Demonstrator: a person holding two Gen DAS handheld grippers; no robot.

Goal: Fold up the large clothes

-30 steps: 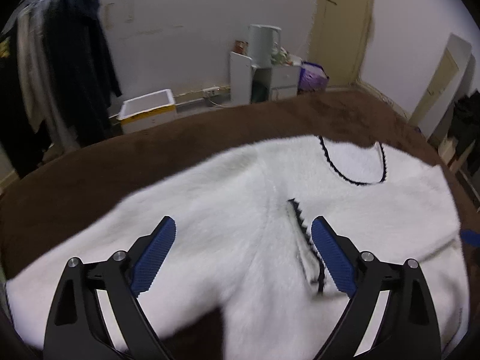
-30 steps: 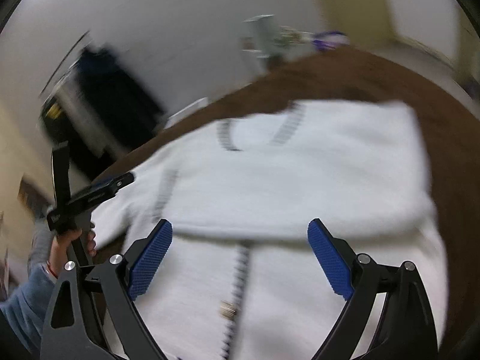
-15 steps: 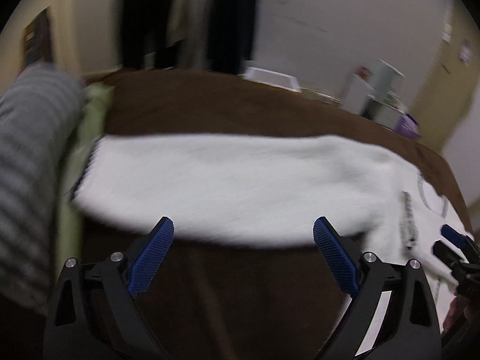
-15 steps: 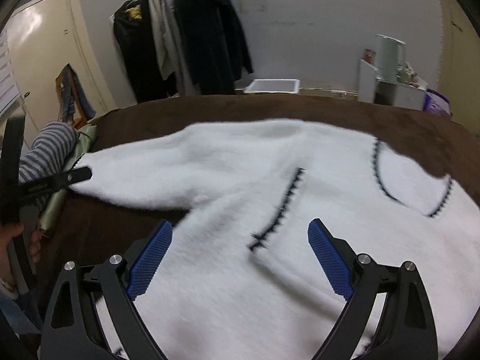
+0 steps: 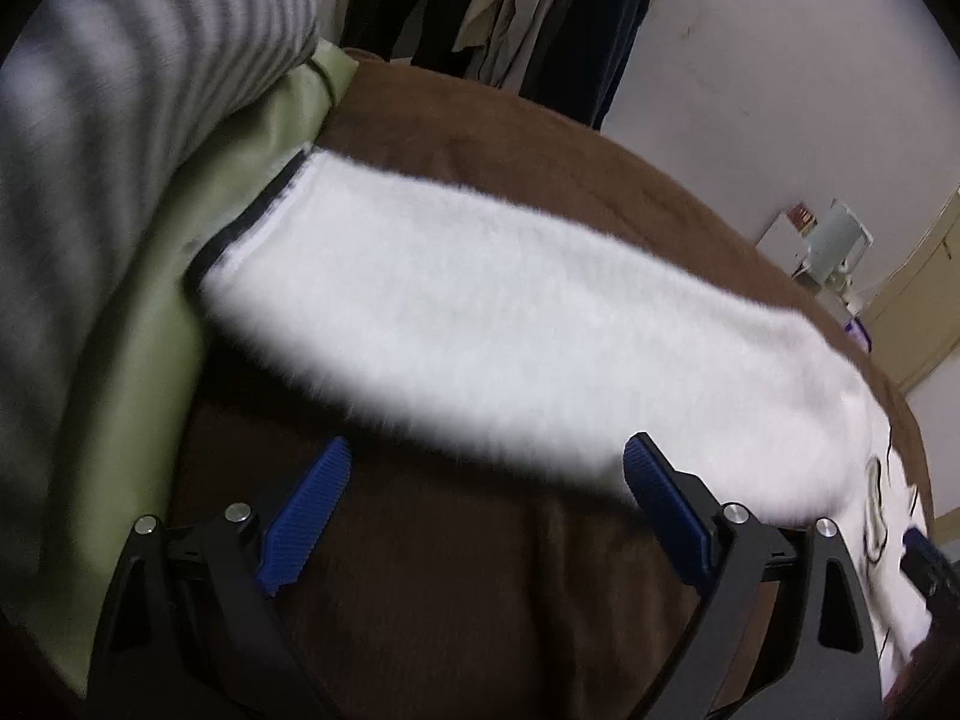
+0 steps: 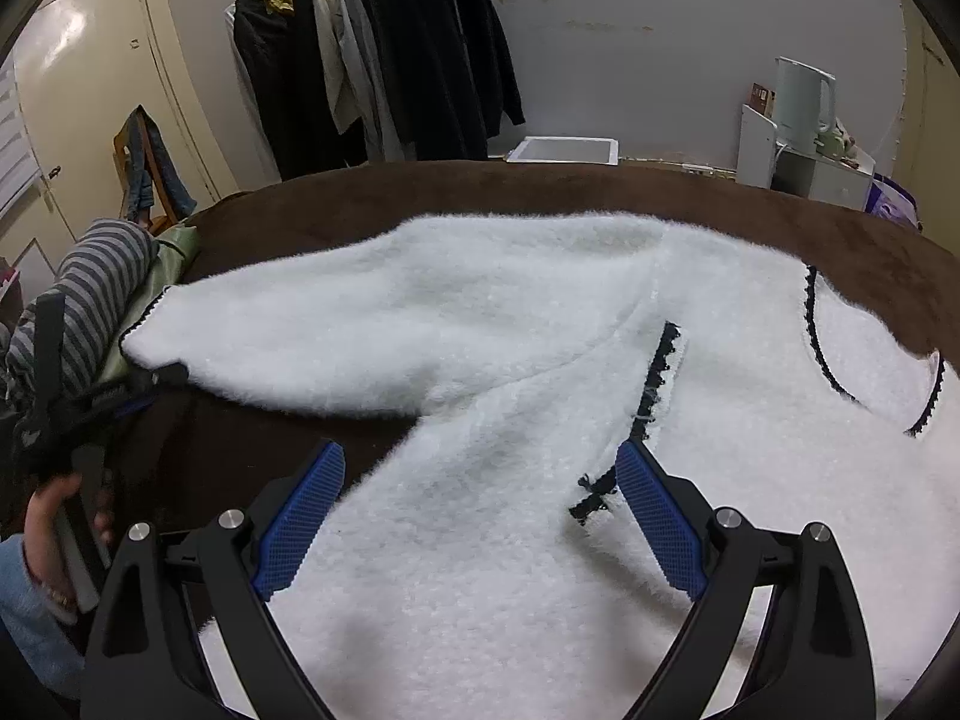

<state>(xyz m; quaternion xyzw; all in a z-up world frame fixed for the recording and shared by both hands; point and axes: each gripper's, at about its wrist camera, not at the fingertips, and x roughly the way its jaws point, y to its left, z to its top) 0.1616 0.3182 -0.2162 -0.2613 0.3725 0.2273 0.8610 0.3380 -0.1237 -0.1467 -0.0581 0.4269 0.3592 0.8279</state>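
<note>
Right gripper [image 6: 480,516]: held with jaws spread and nothing between them, low over the body of the white fluffy cardigan [image 6: 540,360]. Left gripper [image 5: 480,504]: likewise spread and unloaded, above the brown bedcover [image 5: 450,570] just short of the outstretched sleeve [image 5: 480,330]. Step judged: sleeve fold, not yet begun. Next move judged to require a grasp near the black-trimmed cuff [image 5: 252,222], which lies against a green cloth [image 5: 180,300]. Cardigan is spread flat, black edging at neckline. Beyond, hanging clothes [image 6: 372,48] are seen.
</note>
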